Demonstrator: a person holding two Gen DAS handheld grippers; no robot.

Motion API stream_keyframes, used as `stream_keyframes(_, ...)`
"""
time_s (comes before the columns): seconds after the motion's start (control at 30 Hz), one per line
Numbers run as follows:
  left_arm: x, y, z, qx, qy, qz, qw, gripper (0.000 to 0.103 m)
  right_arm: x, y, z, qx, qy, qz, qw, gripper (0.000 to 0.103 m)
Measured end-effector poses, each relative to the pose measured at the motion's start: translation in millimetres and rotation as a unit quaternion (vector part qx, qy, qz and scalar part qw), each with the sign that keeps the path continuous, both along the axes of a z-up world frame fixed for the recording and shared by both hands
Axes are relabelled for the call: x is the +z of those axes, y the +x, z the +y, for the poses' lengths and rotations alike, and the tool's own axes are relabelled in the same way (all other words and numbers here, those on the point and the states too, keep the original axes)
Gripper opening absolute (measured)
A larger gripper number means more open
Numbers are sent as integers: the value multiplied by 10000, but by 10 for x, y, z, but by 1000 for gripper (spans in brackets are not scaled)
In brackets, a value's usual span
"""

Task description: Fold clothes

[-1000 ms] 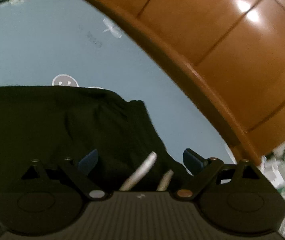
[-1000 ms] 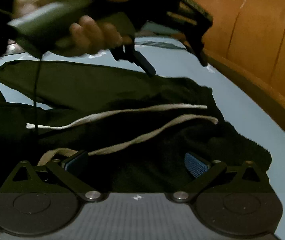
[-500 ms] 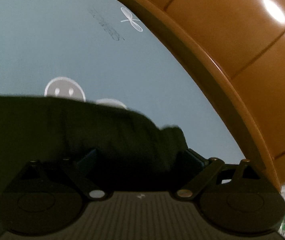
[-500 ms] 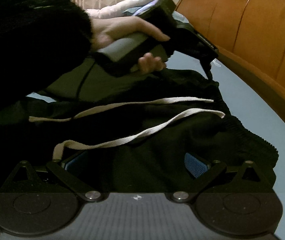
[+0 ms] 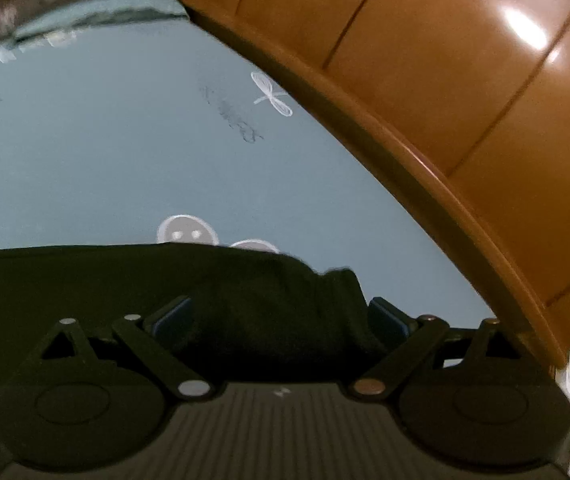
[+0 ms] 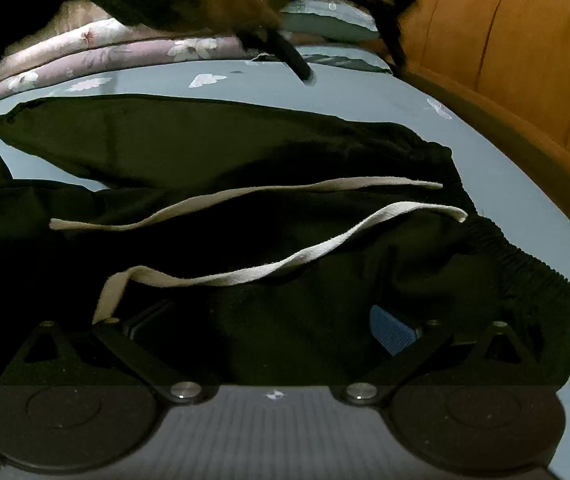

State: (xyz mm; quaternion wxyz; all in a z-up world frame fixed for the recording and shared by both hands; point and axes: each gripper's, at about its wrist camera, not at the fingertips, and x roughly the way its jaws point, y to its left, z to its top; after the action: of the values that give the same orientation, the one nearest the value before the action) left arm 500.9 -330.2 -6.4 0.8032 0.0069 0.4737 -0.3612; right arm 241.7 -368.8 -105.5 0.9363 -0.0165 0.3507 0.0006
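Note:
Black drawstring trousers (image 6: 213, 148) lie spread on a pale blue bed sheet (image 6: 533, 216), ribbed waistband (image 6: 525, 264) to the right, two cream drawstrings (image 6: 245, 276) lying across them. My right gripper (image 6: 269, 316) is open, low over the cloth near the waistband, fingers apart with fabric between them. My left gripper (image 5: 281, 312) is open above a corner of the trousers (image 5: 165, 280); it also shows in the right wrist view (image 6: 349, 32), raised above the far side of the trousers, blurred.
A wooden headboard (image 5: 465, 100) curves along the right side of the bed, also in the right wrist view (image 6: 525, 60). A floral quilt (image 6: 105, 52) lies bunched at the far end. The printed sheet (image 5: 125, 140) stretches beyond the trousers.
The left gripper has lifted off the waistband's far corner and now hovers higher. The trousers lie flatter, with one leg spread out. The right gripper has stayed in place.

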Motion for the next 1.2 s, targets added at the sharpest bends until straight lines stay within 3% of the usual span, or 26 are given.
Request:
stream_keyframes(0.23, 739, -725, 807, 214, 391, -521, 9976, 94, 69, -36, -38, 47, 292, 43, 9996, 103)
stream_keyframes(0.4, 815, -1402, 1533, 506, 425, -685, 9955, 94, 177, -123, -81, 109, 665, -153, 9976, 103)
stream_keyframes(0.63, 349, -2165, 2199, 792, 371, -1041, 9907, 94, 235, -96, -168, -140, 1151, -455, 9922, 103)
stream_keyframes(0.77, 6, -2484, 2394, 1109, 480, -1361, 9833, 94, 237, -31, -149, -62, 1421, -510, 9885, 103)
stream_keyframes(0.97, -350, -2861, 2704, 1588, 432, -1460, 9755, 94, 234, 88, 67, 126, 1313, -497, 9900, 103)
stream_keyframes(1.1, -472, -3040, 2842, 1888, 592, -1693, 9655, 94, 255, 120, 272, 393, 1190, -528, 9907, 103)
stream_keyframes(1.2, -530, -3006, 2871, 1932, 319, -1530, 9686, 94, 295, 89, 504, 720, 922, -639, 9911, 103)
